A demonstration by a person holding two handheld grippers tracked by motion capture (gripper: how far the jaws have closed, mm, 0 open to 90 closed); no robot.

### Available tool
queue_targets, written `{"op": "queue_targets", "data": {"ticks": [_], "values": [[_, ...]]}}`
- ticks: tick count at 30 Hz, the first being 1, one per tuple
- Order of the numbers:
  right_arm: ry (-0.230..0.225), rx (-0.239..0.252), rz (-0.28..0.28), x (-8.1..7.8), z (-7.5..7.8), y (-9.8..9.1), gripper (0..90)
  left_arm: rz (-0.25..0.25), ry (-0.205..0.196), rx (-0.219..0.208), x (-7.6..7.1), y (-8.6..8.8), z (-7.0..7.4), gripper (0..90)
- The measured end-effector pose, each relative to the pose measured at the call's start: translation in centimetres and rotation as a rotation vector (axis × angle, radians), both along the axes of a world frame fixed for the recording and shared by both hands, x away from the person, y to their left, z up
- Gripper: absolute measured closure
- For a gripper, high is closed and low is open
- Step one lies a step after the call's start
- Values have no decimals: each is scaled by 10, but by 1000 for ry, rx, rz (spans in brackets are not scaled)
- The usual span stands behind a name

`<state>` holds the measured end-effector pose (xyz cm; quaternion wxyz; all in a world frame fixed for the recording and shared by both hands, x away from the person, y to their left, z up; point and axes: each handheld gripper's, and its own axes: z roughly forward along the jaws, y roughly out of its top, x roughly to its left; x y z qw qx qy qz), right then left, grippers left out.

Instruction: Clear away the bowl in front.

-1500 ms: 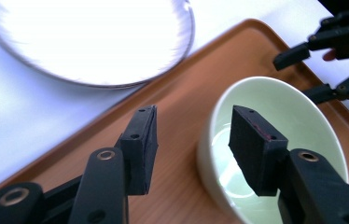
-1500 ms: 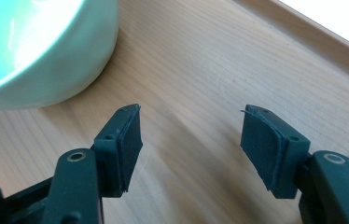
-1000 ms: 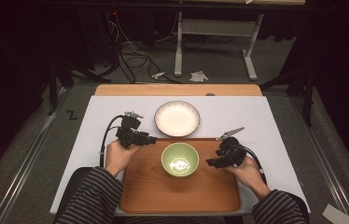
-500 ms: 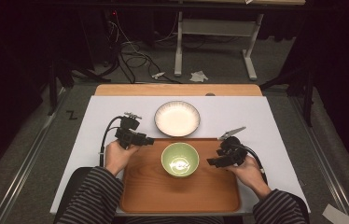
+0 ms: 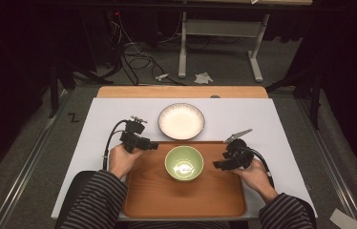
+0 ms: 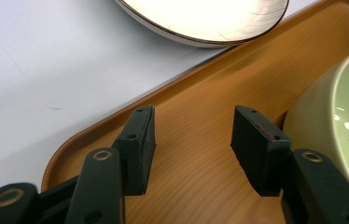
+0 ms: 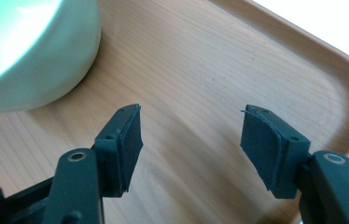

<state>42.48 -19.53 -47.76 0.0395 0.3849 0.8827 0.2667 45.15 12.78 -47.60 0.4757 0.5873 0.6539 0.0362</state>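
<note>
A green bowl (image 5: pixel 184 163) stands on a wooden tray (image 5: pixel 167 195) near the table's front, toward the tray's far edge. My left gripper (image 5: pixel 152 146) hovers over the tray's far left corner, just left of the bowl, open with nothing between its jaws. In the left gripper view the bowl (image 6: pixel 336 112) lies right of the open left gripper (image 6: pixel 193 135). My right gripper (image 5: pixel 217 165) hangs over the tray right of the bowl, also open and empty. The right gripper view shows the bowl (image 7: pixel 28 51) at upper left, apart from the right gripper (image 7: pixel 189 135).
A white plate with a dark rim (image 5: pixel 181 120) sits on the white table cover (image 5: pixel 281 119) just beyond the tray (image 6: pixel 200 93). Cables trail from both grippers. The plate's edge (image 6: pixel 200 18) appears at the top of the left gripper view.
Both grippers have shifted only slightly, staying on either side of the bowl. The bowl and plate have not moved.
</note>
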Motion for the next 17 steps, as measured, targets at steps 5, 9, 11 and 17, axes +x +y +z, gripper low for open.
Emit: {"op": "queue_targets", "data": {"ticks": [5, 9, 11, 17], "values": [[3, 0, -5, 2, -1, -1, 400, 4, 7, 11, 1, -2, -3, 494], [6, -7, -7, 1, -1, -1, 399, -9, 12, 46, 1, -5, -7, 492], [2, -1, -4, 2, -1, -1, 400, -7, 9, 46, 1, -6, -7, 491], [6, -8, -4, 2, -1, -1, 399, -18, 18, 54, 1, -7, -9, 487]]}}
